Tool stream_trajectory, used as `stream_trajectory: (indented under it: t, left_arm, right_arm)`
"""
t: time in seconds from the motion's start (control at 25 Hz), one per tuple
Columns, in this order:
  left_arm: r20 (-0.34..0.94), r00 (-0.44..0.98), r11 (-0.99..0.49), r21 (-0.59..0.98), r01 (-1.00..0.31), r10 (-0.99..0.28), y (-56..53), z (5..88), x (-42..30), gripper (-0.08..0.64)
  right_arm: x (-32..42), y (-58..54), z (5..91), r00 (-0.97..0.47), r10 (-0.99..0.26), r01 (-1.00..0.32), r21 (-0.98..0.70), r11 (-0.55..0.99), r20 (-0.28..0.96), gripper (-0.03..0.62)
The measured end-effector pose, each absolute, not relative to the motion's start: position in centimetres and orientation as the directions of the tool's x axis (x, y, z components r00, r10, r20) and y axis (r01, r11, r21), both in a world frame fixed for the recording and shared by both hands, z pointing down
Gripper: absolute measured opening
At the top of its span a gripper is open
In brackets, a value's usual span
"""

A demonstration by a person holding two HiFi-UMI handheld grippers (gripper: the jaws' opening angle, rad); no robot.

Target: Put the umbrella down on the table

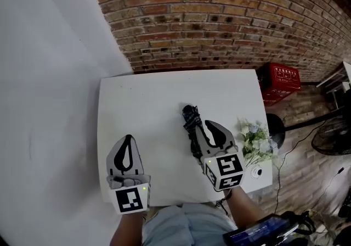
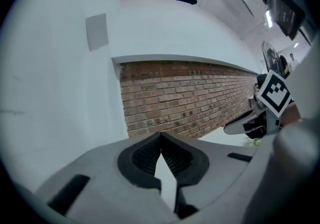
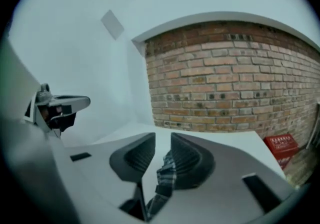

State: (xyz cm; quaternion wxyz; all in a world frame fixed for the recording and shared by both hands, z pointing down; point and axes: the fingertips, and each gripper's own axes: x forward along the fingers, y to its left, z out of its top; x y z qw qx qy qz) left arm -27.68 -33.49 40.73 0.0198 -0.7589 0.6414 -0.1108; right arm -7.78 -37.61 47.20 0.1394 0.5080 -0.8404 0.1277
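A folded dark plaid umbrella (image 1: 191, 120) lies on the white table (image 1: 148, 99), its near end hidden under my right gripper (image 1: 211, 126). That gripper hovers above it. In the right gripper view a narrow gap shows between the tips of the right gripper (image 3: 162, 136), and the umbrella's plaid cloth (image 3: 165, 177) appears through the gap, below the jaws, with no pad pressing on it. My left gripper (image 1: 128, 141) hangs over the table's near left part with nothing in it. Its tips meet in the left gripper view (image 2: 161, 135).
A bunch of pale flowers (image 1: 255, 137) and a small round white object (image 1: 256, 172) sit at the table's right edge. Behind the table runs a brick wall (image 1: 219, 14). On the floor to the right stand a red crate (image 1: 280, 81) and a fan (image 1: 332, 138).
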Motion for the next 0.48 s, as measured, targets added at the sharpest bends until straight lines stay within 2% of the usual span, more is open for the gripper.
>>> stream_trajectory:
  t: [0.2, 0.32, 0.48]
  left_arm:
    - [0.047, 0.159, -0.166, -0.207, -0.964, -0.986, -31.9, 35.2, -26.2, 0.006]
    - [-0.034, 0.177, -0.164, -0.243, -0.956, -0.984, -31.3, 32.1, -25.3, 0.006]
    - [-0.053, 0.184, -0.167, -0.239, -0.957, -0.981, -30.4, 30.5, -24.2, 0.006]
  right_arm:
    - [-7.9, -35.8, 40.4, -0.468, -0.86, -0.877, 0.009, 0.48, 0.202, 0.008]
    - [-8.0, -34.8, 38.1, -0.482, -0.863, -0.872, 0.013, 0.49, 0.148, 0.006]
    - [-8.1, -33.7, 36.3, -0.501, -0.858, -0.861, 0.032, 0.507, 0.11, 0.005]
